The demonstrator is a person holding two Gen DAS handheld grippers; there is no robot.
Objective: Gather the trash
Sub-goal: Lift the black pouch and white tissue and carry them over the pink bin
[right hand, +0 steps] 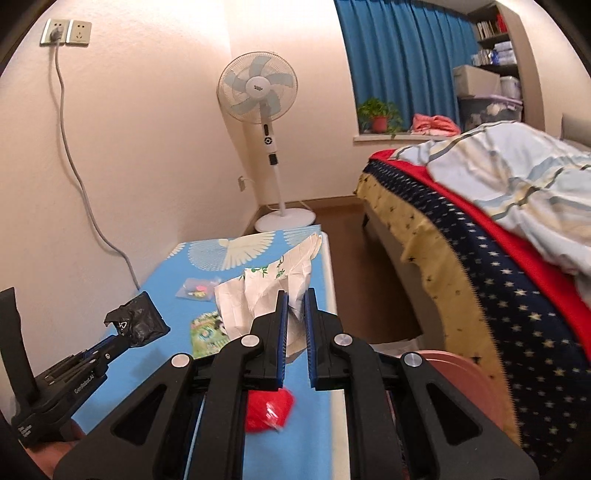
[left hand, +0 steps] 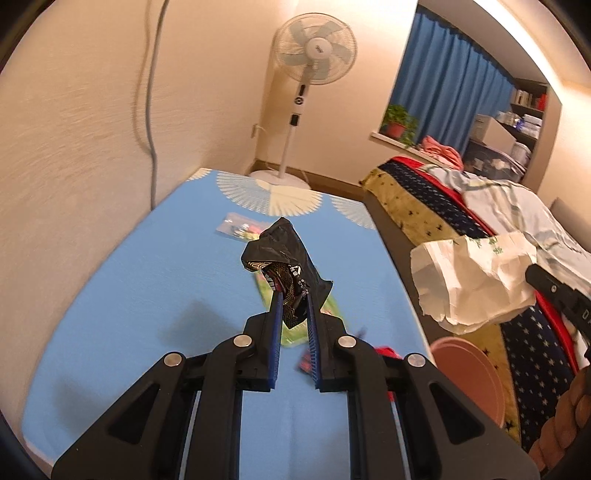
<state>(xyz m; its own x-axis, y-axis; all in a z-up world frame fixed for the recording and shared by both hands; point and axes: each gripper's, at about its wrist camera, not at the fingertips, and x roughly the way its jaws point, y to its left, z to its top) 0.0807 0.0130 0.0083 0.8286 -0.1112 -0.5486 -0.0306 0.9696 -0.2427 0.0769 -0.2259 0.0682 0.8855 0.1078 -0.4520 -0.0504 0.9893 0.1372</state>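
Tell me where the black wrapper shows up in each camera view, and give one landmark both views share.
Left wrist view: the black wrapper is at centre, pinched between the left gripper fingers, above the blue table.
Right wrist view: the black wrapper is at lower left, at the tip of the left gripper.
Shared landmark: the standing fan by the wall.

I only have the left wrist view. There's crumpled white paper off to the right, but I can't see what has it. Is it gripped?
Observer: Yes, the right tongs are shut on the white paper.
Operator: Any trash on the table my tongs hide?
Observer: A red crumpled piece lies on the blue table, near the right tongs' base.
Operator: What does that wall cable lead to?
Observer: The cable plugs into a wall socket.
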